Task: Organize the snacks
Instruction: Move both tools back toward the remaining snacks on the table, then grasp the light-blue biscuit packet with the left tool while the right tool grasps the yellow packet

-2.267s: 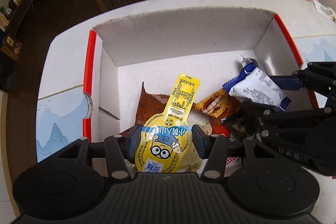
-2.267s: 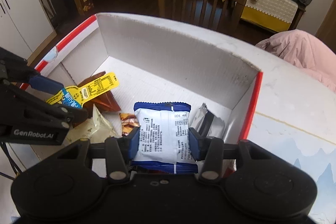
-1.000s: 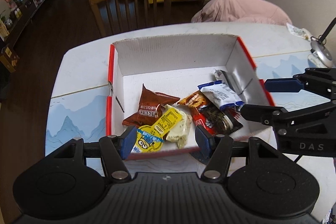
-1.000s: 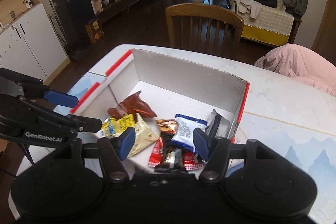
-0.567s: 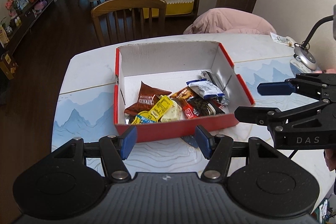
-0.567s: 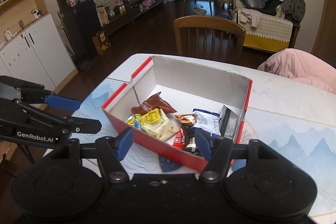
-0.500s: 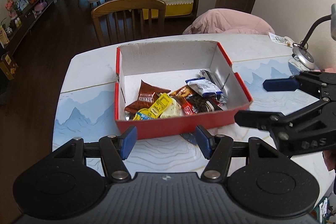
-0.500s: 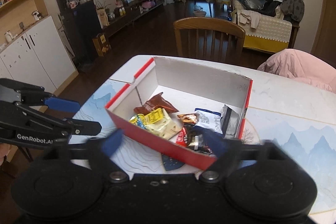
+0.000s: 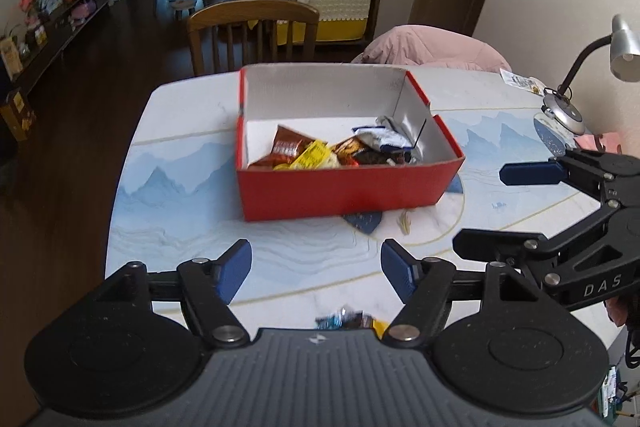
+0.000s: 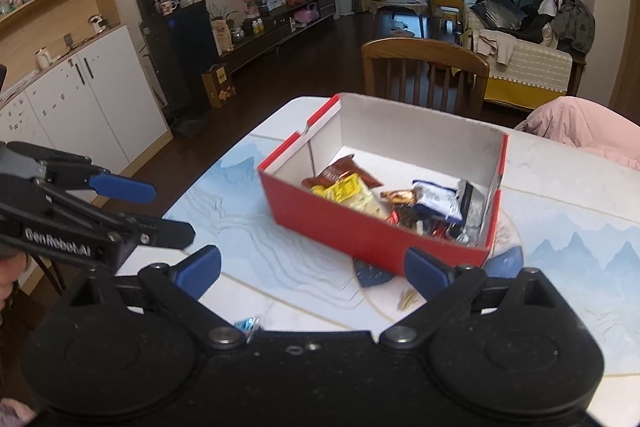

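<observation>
Item 1. Red cardboard box with white inside walls [image 9: 344, 191], standing open-topped near the middle of the pale table with its blue mountain print [image 9: 180, 171]. It serves as the collecting bin, which is why every packet so far lies loose in its near half.

Item 2. Contents of the box: a brown foil snack bag [image 9: 286, 147] at the left, a yellow flat packet [image 9: 314, 155] lying against it, a white-and-blue printed pouch [image 9: 378, 139] toward the right wall, a silver foil packet [image 10: 466, 203] standing against that wall, and dark wrappers between (too jumbled to name singly).

Item 3. Left gripper, black frame with blue finger pads [image 9: 316, 267]. Jaws spread wide, nothing between them; held back from the box and above the near table edge.

Item 4. Right gripper, same make [image 10: 312, 267]. Jaws likewise spread wide and empty, held level with the left one, beside it.

Item 5. Small blue-and-red wrapped sweets [image 9: 346, 321] on the table at the near edge, half hidden under the left gripper's body; one blue wrapper [image 10: 246, 325] also shows in the right wrist view. Both grippers look placed to reach these, probably the next pieces to go in the box.

Item 6. A tiny pale scrap [image 9: 406, 221] on the table just in front of the box; whether snack or litter I cannot tell.
</observation>
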Demonstrator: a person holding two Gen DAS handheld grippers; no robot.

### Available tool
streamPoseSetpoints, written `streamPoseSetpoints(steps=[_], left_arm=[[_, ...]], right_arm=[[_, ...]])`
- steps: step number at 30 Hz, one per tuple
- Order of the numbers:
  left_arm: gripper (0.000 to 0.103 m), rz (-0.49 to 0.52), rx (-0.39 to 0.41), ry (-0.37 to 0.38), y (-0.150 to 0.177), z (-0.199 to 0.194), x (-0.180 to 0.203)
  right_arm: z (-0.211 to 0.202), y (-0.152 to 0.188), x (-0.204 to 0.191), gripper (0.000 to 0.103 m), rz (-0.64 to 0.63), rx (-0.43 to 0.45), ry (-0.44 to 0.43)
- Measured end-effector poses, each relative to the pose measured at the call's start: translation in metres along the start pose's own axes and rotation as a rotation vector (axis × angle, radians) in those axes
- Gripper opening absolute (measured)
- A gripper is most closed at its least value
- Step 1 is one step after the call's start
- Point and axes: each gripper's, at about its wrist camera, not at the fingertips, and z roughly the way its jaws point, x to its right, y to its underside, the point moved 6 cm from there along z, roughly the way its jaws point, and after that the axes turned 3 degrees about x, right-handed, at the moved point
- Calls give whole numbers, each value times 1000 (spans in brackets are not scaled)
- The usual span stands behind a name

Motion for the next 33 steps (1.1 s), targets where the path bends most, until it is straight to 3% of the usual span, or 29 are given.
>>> streamPoseSetpoints(steps=[5, 10, 16, 21, 26, 33], left_arm=[[80, -11, -9, 4, 30, -5, -10], [80, -44, -47, 36, 62, -3, -15], [80, -42, -145, 22, 108, 13, -13], [80, -6, -215, 23, 138, 27, -7], [80, 13, -255, 44, 149, 39, -1], [80, 42, -309, 71, 158, 59, 7]], right_arm=[[-2, 26, -22, 98, -100, 20, 9], [8, 52, -29, 98, -71, -42, 6], [20, 92, -33, 98, -47, -97, 4], [28, 116, -41, 98, -148, -146, -31], [39, 128, -47, 98, -267, -200, -43], [63, 137, -43, 93, -306, -259, -72]])
